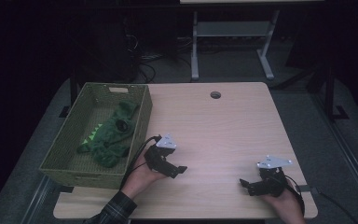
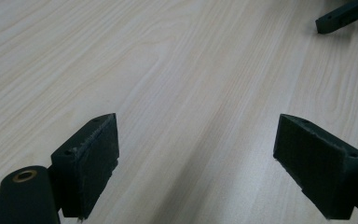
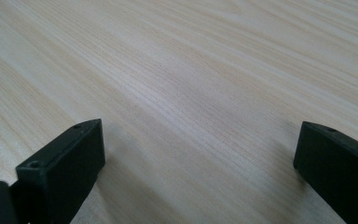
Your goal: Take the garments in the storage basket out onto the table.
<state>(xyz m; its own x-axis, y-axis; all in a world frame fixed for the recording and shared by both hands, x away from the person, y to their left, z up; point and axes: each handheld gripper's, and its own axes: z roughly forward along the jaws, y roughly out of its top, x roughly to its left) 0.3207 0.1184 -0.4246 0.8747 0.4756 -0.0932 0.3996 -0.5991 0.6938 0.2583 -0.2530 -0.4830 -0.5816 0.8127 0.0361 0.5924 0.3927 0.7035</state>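
Claws [image 1: 181, 170] [image 1: 243, 184] gape empty over bare table [image 1: 223, 130].

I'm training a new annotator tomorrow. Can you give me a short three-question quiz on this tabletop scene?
1. True or false: the green plush toy lies inside the woven basket.
2. Which gripper is nearer the basket: A) left gripper B) right gripper?
3. What do the jaws of either gripper hold?

Key
1. True; it lies in the basket on the left side of the table.
2. A.
3. Nothing; in both gripper views the jaws stand apart over bare wood.
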